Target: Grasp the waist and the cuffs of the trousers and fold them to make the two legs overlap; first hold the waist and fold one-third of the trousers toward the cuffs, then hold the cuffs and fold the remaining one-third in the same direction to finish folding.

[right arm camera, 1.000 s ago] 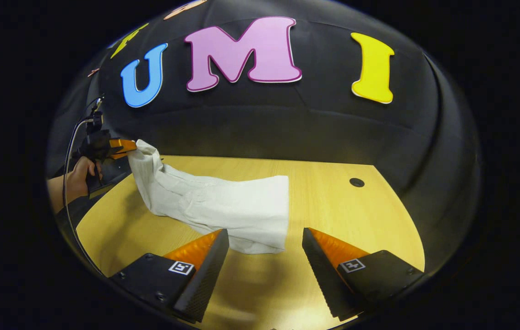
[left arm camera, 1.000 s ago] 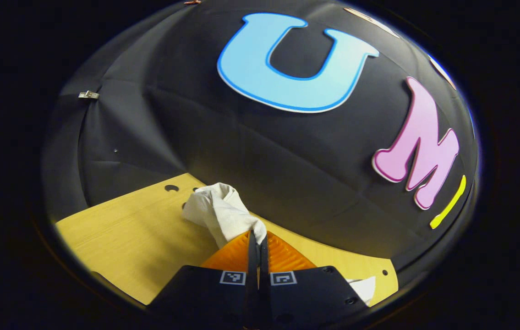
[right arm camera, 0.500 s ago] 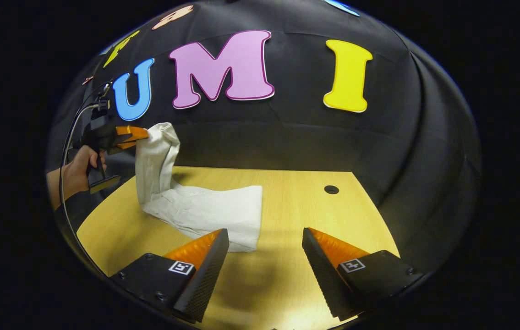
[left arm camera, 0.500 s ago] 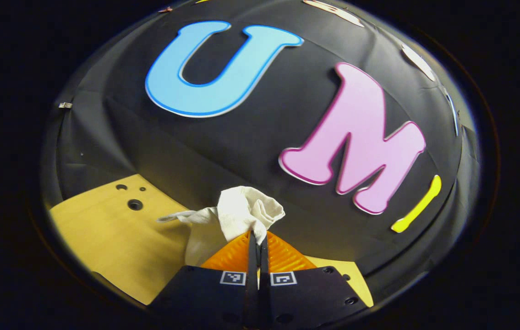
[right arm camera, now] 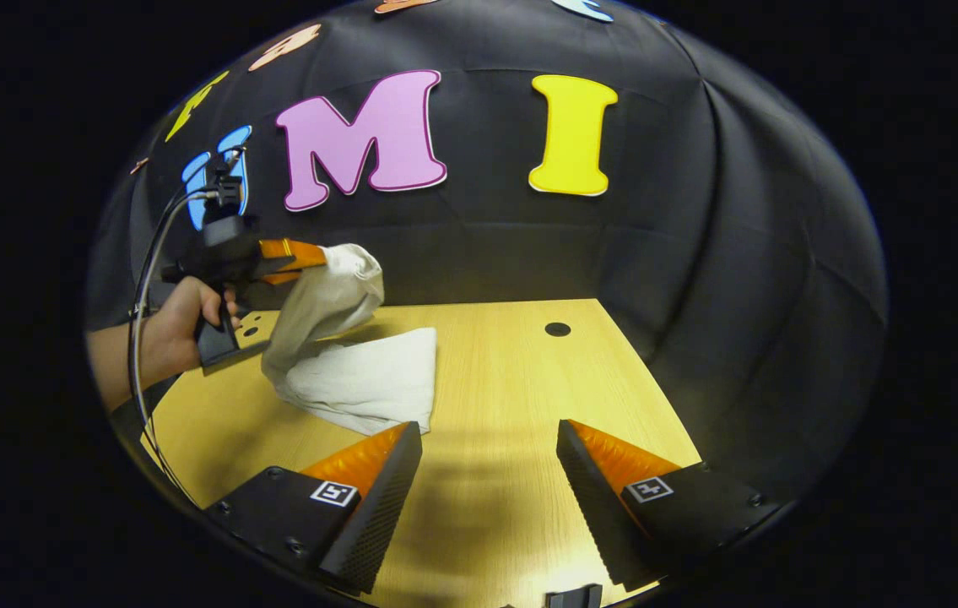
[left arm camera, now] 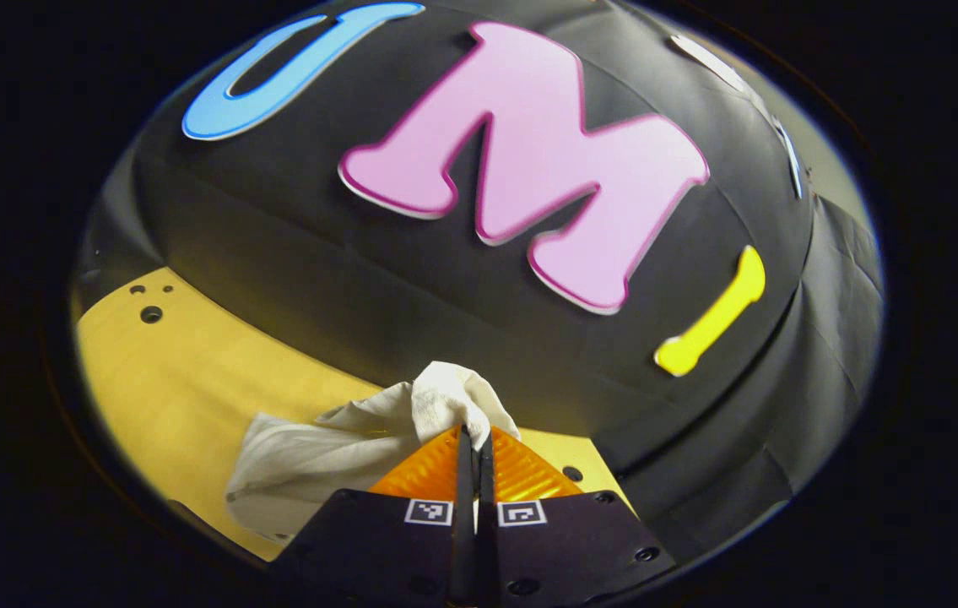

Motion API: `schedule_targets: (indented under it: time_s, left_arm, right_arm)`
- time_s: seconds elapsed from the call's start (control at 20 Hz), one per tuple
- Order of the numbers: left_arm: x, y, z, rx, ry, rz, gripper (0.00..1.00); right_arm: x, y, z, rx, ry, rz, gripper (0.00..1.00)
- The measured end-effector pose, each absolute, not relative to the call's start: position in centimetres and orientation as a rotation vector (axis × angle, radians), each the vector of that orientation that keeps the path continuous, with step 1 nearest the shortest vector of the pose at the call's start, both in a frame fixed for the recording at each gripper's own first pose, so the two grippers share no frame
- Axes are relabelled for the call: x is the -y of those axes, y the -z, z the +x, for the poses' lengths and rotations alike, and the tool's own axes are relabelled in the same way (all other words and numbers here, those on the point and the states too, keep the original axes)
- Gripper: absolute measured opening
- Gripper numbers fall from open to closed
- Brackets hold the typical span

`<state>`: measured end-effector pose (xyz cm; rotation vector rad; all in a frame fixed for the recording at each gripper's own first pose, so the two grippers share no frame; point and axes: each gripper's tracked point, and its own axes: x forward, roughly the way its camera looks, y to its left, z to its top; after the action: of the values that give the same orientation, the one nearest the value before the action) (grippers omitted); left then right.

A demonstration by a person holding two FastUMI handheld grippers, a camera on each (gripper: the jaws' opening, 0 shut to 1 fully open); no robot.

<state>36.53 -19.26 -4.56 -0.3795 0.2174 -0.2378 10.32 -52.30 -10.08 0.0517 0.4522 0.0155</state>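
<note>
Pale cream trousers (right arm camera: 360,384) lie partly folded on the wooden table (right arm camera: 495,397). One end is lifted off the table and arches over the flat part. My left gripper (left arm camera: 475,432) is shut on that lifted end of the trousers (left arm camera: 445,401), which bunches up just past its fingers. In the right gripper view the left gripper (right arm camera: 318,257) is held by a hand (right arm camera: 187,317) above the left side of the table. My right gripper (right arm camera: 487,435) stands open low over the table's near side, with nothing between its fingers, to the right of the trousers' near edge.
The table has a round hole (right arm camera: 557,328) near its far edge and small holes (left arm camera: 149,314) at another corner. The black cloth wall closes the table's far and right sides. A cable (right arm camera: 149,253) runs from the left gripper.
The left gripper has carried the lifted trouser end to the right, over the flat part, so the cloth now doubles over. The right gripper has stayed open and drawn away to the right.
</note>
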Motion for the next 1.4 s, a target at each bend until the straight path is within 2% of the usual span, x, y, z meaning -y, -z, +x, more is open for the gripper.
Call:
schedule_targets:
  time_s: [0.25, 0.35, 0.4, 0.5, 0.55, 0.6, 0.65, 0.75, 0.8, 0.85, 1.1, 1.4]
  left_arm:
    - [23.6, 11.3, 35.9, -0.341, 0.267, -0.301, 0.05]
    - [24.4, 12.9, 35.1, -0.386, 0.278, -0.293, 0.09]
    - [24.9, 13.7, 34.7, -0.402, 0.293, -0.284, 0.17]
    - [25.4, 14.6, 33.2, -0.414, 0.311, -0.25, 0.21]
    - [25.7, 14.6, 32.6, -0.414, 0.33, -0.236, 0.3]
    - [25.7, 14.5, 31.9, -0.411, 0.348, -0.217, 0.48]
    - [25.5, 14.5, 31.2, -0.405, 0.353, -0.188, 0.57]
    - [23.9, 14.0, 29.2, -0.384, 0.331, -0.105, 0.87]
    - [23.1, 13.7, 28.2, -0.364, 0.317, -0.064, 0.86]
    - [22.2, 12.8, 26.8, -0.343, 0.309, -0.032, 0.95]
    - [17.7, 7.5, 18.7, -0.226, 0.285, -0.017, 0.96]
    - [11.1, 2.8, 7.8, -0.099, 0.15, -0.002, 0.96]
  right_arm:
    - [53.8, 9.7, 8.5, -0.443, 0.039, 0.05, 0.99]
    - [54.1, 9.7, 7.7, -0.445, 0.054, 0.046, 0.99]
    - [54.1, 9.8, 7.2, -0.449, 0.057, 0.047, 0.99]
    - [53.8, 10.2, 6.5, -0.457, 0.055, 0.051, 0.99]
    - [53.5, 10.4, 6.4, -0.461, 0.05, 0.053, 0.99]
    - [53.2, 10.5, 6.2, -0.464, 0.044, 0.056, 0.99]
    - [52.7, 10.5, 6.1, -0.464, 0.035, 0.059, 0.99]
    - [52.1, 10.1, 6.2, -0.455, 0.021, 0.06, 0.99]
    - [51.7, 9.6, 6.2, -0.445, 0.015, 0.061, 0.99]
    - [51.4, 9.1, 6.2, -0.433, 0.009, 0.062, 0.99]
    - [48.8, 6.4, 6.2, -0.375, -0.026, 0.063, 0.99]
    - [44.7, 2.8, 3.4, -0.306, -0.055, 0.066, 0.99]
